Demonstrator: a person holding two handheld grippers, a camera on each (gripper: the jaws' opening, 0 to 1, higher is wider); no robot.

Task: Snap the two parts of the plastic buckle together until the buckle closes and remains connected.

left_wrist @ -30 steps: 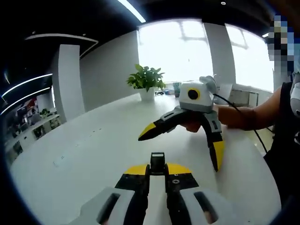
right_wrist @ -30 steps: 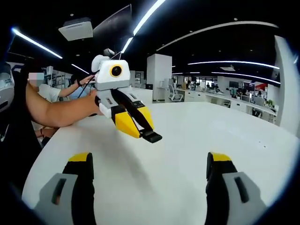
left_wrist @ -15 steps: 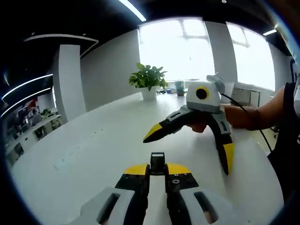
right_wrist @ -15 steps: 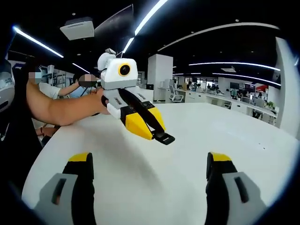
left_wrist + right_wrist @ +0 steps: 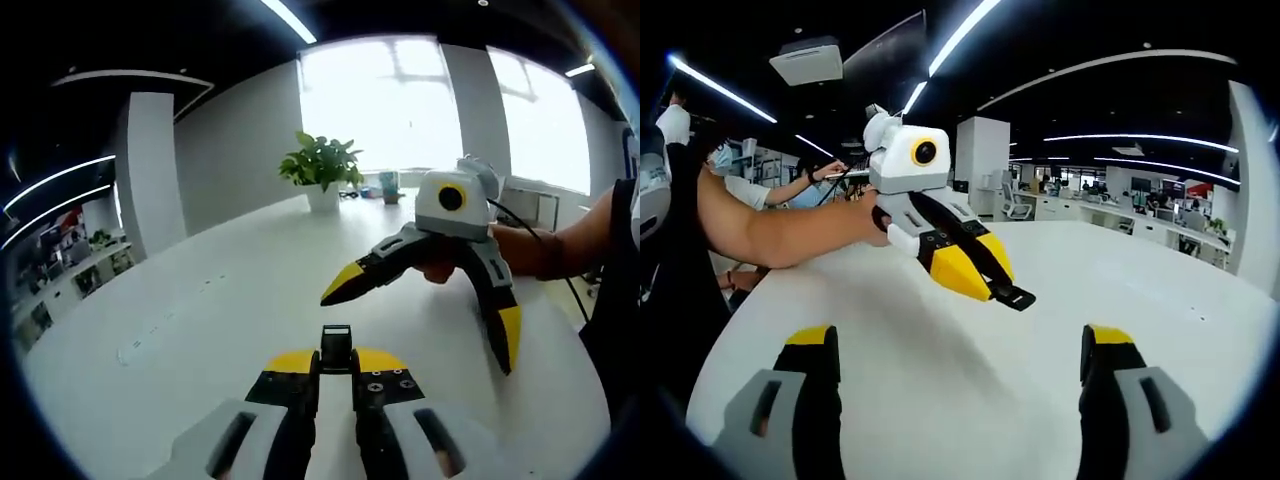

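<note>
My left gripper (image 5: 336, 368) is shut on a small black buckle part (image 5: 336, 343) that sticks out past its yellow tips. In the right gripper view the same left gripper (image 5: 985, 282) hangs over the white table (image 5: 940, 400), a hand holding it, and the black buckle part (image 5: 1016, 297) juts from its closed tips. My right gripper (image 5: 958, 355) stands open with nothing between its fingers. It also enters the left gripper view as the right gripper (image 5: 428, 310), jaws spread wide above the table (image 5: 200, 330) and facing my left gripper.
A potted plant (image 5: 322, 168) stands at the far end of the table. A person's forearm (image 5: 770, 232) reaches in from the left, and a forearm (image 5: 548, 252) shows at the right. Columns and office desks lie far behind.
In the right gripper view the left gripper with the buckle part has moved right, toward the middle. In the left gripper view the open right gripper has drifted right. Neither grip has changed.
</note>
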